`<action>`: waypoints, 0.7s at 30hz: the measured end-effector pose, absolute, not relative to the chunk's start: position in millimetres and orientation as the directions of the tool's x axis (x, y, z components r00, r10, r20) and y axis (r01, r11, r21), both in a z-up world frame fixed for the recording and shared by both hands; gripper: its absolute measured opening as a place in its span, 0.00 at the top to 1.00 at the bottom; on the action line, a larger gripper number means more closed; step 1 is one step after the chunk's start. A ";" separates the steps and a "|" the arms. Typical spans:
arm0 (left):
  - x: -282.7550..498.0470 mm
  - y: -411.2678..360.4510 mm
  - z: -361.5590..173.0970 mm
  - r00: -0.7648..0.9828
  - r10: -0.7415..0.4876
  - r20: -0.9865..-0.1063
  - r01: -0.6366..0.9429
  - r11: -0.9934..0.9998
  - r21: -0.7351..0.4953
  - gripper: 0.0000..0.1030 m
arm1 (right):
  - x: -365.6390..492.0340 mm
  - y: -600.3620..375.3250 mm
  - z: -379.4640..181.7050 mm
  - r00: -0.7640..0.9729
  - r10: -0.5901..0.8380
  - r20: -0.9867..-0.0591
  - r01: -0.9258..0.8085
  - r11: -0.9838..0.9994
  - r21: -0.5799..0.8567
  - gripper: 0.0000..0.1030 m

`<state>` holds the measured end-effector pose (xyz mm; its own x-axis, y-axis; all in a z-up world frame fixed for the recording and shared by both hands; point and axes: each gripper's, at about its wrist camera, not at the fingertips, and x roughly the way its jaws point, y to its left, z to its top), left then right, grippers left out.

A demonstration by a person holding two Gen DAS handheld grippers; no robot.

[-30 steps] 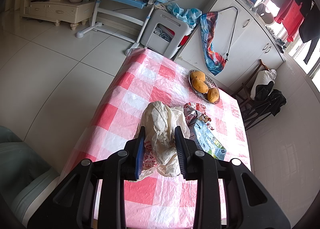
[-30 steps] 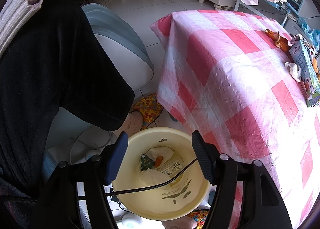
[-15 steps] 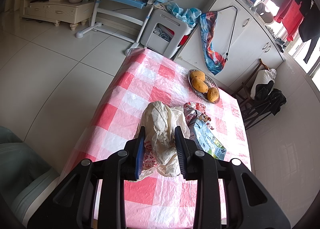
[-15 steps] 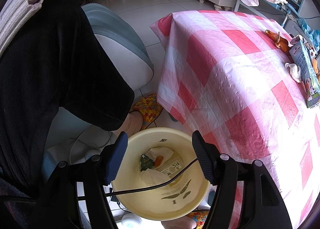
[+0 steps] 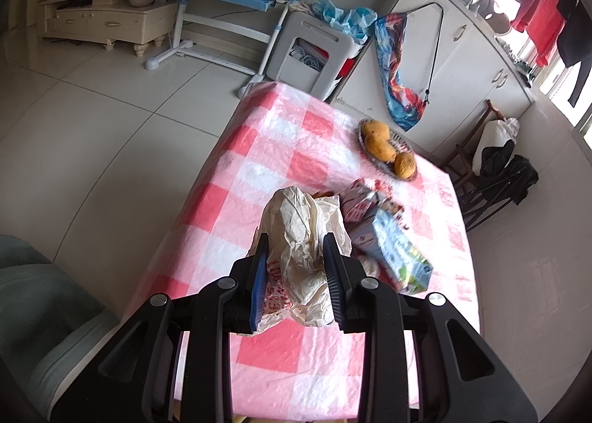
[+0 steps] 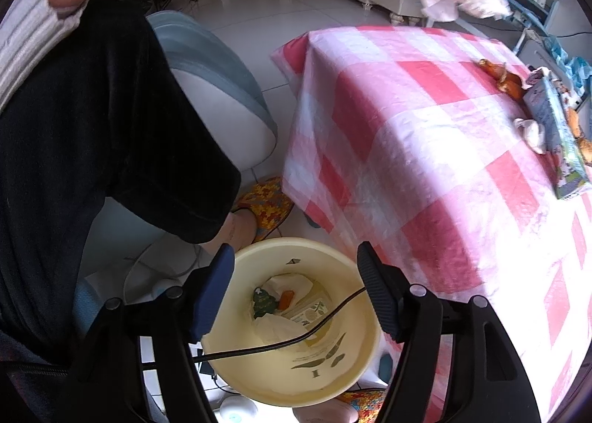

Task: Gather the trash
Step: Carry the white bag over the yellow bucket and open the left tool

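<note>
- Pink checked tablecloth covered the table; a carton and a fruit plate lay on it.
- Left gripper was clenched on a crumpled white bag, lifted above the cloth.
- Right gripper hung over the yellow bin on the floor, its jaws having just widened, with nothing between them.
- Carrying the bag directly above the bin before letting go would likely be best.

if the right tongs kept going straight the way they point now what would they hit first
Probably the thin black cable strung across the mouth of the yellow bin. The right tongs, open and empty, aim down into the bin; past the cable lies the trash at its bottom. Depth is uncertain.
</note>
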<state>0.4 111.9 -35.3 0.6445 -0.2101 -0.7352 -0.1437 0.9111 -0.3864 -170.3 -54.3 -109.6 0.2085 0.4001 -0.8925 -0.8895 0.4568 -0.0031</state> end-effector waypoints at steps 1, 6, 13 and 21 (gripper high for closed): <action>-3.8 113.4 -36.7 0.642 -0.213 -0.737 -0.145 0.910 -0.389 0.73 | -169.3 -57.2 -106.0 0.224 0.403 -0.887 -0.885 0.466 -0.011 0.33; -27.8 117.6 -48.0 0.637 -0.250 -0.729 -0.143 0.891 -0.430 0.73 | -165.5 -77.4 -86.2 0.297 0.425 -0.855 -0.855 0.518 -0.039 0.32; -75.5 112.0 -71.2 0.606 -0.303 -0.735 -0.137 0.871 -0.472 0.73 | -166.9 -101.3 -70.8 0.369 0.424 -0.827 -0.828 0.554 -0.086 0.32; -132.9 89.4 -98.9 0.509 -0.321 -0.799 -0.131 0.888 -0.440 0.73 | -163.8 -119.5 -54.2 0.446 0.424 -0.788 -0.781 0.615 -0.112 0.32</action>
